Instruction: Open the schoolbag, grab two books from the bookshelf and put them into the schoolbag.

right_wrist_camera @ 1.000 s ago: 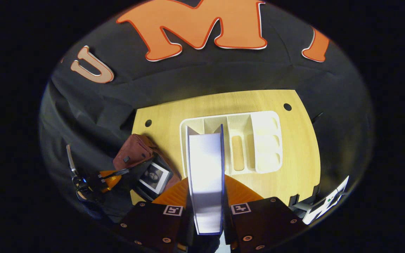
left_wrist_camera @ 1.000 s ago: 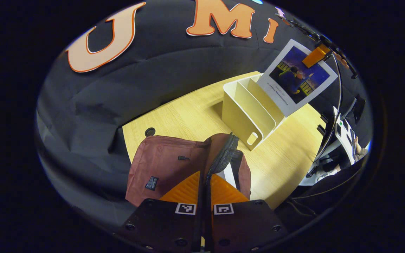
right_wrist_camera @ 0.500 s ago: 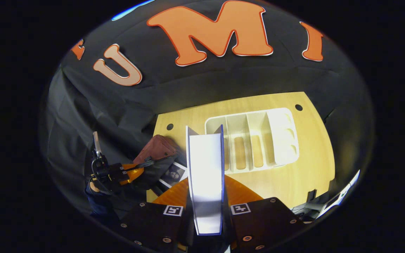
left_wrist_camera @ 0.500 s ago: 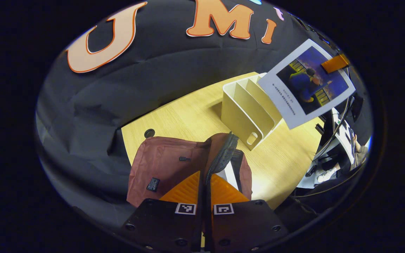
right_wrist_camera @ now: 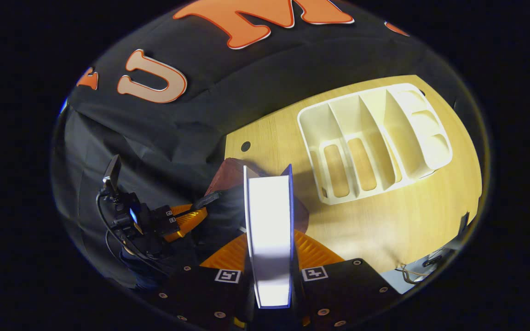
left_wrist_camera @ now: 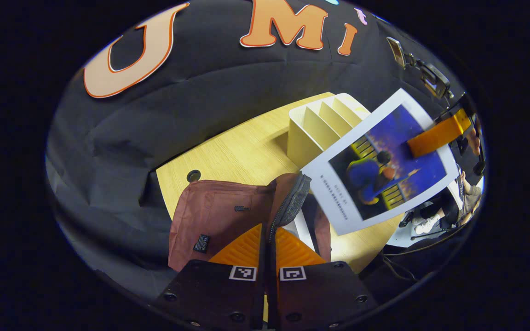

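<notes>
The right hand-held gripper [right_wrist_camera: 269, 257] is clamped on a book [right_wrist_camera: 268, 230], both fingers pressing its covers, with the page edge facing the camera and the book's long axis running straight ahead toward 12 o'clock. In the right gripper view the schoolbag [right_wrist_camera: 228, 172] lies just beyond the book's far end, at about 11 o'clock, so the mouth is nearly in line with the book.

In the left gripper view, the left hand-held gripper [left_wrist_camera: 267, 243] has its fingers drawn together on the zippered edge [left_wrist_camera: 292, 202] of the schoolbag [left_wrist_camera: 214, 216], holding the flap up. The same book [left_wrist_camera: 380, 161] hangs at about 2 o'clock, cover facing this camera, its lower corner near the opening. The white bookshelf [left_wrist_camera: 315, 124] stands behind it on the table [left_wrist_camera: 237, 151], its slots looking empty.

Judging from this, the right hand does the inserting; the book likely needs to be lowered edge-first into the gap beside the lifted flap.
</notes>
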`<state>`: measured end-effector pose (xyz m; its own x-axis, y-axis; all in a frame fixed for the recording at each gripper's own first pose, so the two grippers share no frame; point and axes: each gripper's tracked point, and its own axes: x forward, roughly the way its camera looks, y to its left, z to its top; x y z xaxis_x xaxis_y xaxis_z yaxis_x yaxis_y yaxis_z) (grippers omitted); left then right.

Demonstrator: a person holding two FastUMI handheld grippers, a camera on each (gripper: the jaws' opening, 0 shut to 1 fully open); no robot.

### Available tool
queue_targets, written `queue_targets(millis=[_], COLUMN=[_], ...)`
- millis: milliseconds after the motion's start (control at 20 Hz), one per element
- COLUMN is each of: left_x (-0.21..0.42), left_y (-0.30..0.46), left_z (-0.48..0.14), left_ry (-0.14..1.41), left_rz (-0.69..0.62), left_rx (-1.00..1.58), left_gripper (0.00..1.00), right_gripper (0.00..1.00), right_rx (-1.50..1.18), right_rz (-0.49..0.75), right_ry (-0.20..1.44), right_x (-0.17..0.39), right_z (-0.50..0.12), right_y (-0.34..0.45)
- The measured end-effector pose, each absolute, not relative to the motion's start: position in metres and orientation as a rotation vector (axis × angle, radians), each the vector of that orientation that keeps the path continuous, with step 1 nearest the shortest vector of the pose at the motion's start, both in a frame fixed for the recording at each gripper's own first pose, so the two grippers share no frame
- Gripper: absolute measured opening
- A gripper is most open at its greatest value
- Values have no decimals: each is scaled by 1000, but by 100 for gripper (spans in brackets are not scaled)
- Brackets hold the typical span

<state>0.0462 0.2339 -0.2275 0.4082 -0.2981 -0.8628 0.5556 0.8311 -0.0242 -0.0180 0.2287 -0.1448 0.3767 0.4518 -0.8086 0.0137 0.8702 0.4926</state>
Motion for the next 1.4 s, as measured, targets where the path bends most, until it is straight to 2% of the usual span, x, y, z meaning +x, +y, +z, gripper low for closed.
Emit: queue_targets(millis=[400, 800, 1400], left_x=[45, 39, 29], left_y=[233, 224, 200], left_z=[-226, -220, -197], left_ry=[1020, 1020, 986], left_rz=[-550, -572, -634], left_rx=[294, 303, 360], left_gripper=[4, 5, 4], right_gripper=[33, 33, 33], right_rx=[640, 827, 1011], right_rz=[290, 304, 362], right_ry=[1211, 1188, 1155], right_x=[-16, -9, -18], right_z=[-208, -254, -280], right_y=[274, 312, 351])
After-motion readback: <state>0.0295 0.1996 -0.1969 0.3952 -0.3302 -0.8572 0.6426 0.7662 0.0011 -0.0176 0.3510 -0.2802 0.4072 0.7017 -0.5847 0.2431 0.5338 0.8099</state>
